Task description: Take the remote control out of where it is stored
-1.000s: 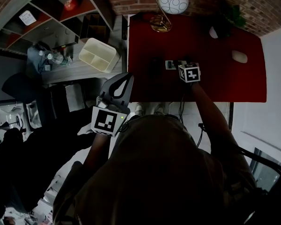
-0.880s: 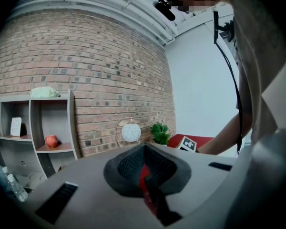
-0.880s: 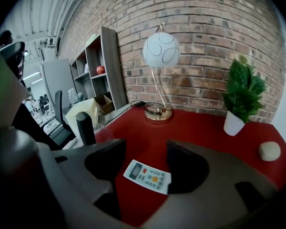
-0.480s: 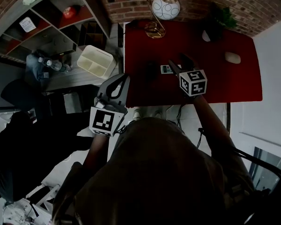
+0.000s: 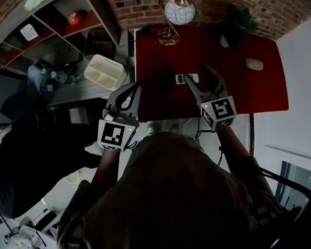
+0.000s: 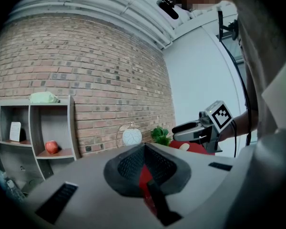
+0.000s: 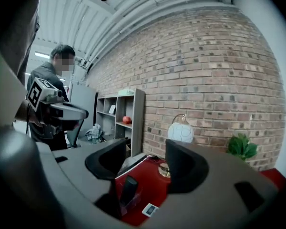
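Note:
A black remote control (image 7: 128, 189) stands upright in a clear holder on the red table (image 5: 259, 95); in the head view it is only a dark shape (image 5: 166, 81). A small white device with a screen (image 5: 186, 79) lies beside it. My right gripper (image 5: 195, 72) hangs above the table's near half, open, with nothing between its fingers; the remote shows below its gap (image 7: 145, 151). My left gripper (image 5: 136, 85) is shut and empty, off the table's left edge, its pads meeting (image 6: 144, 149).
A globe lamp (image 5: 179, 9), a green plant (image 5: 241, 19) and a white mouse (image 5: 254, 64) sit toward the table's far side. Left of it are a grey desk with a white divided tray (image 5: 106, 69) and bottles (image 5: 59, 77), and a shelf unit (image 5: 52, 14). A person (image 7: 50, 80) stands behind.
My right gripper has lifted away from the white device and drawn back toward the table's front edge, jaws still open. The left gripper has hardly moved.

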